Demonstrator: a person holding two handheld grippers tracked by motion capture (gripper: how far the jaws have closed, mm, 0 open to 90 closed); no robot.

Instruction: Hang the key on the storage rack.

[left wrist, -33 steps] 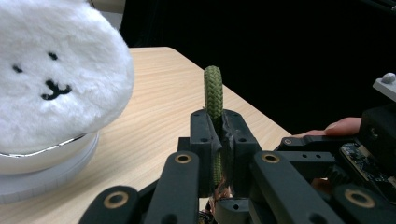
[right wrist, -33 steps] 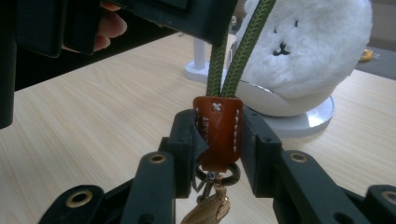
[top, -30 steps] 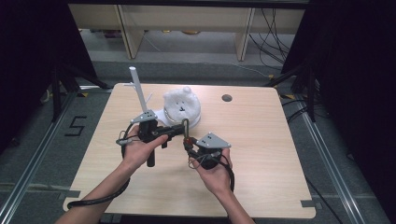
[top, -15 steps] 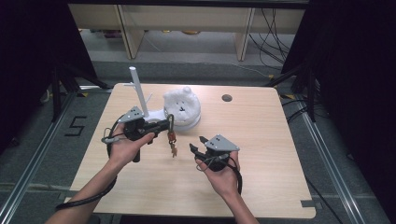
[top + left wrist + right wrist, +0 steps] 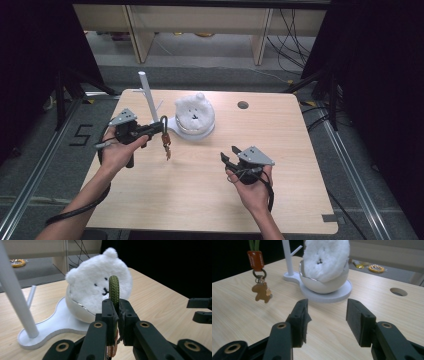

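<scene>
- Gripping a green cord loop [image 5: 114,287] in the left gripper [image 5: 159,131], jaws clamped tight, keychain [image 5: 165,145] dangling above the table [image 5: 210,200], near the white bear [image 5: 195,111].
- Hovering right gripper [image 5: 229,154] just opened, nothing between the jaws.

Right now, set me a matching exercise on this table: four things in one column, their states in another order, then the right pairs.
Things:
1. left gripper
2. right gripper
3. keyring charm
4. plush bear

States:
A. sits in a white bowl
B. jaws apart, nothing between them
C. dangles in the air below a cord
D. jaws clamped on a green cord

Pairs: 1-D, 2-B, 3-C, 4-A
</scene>
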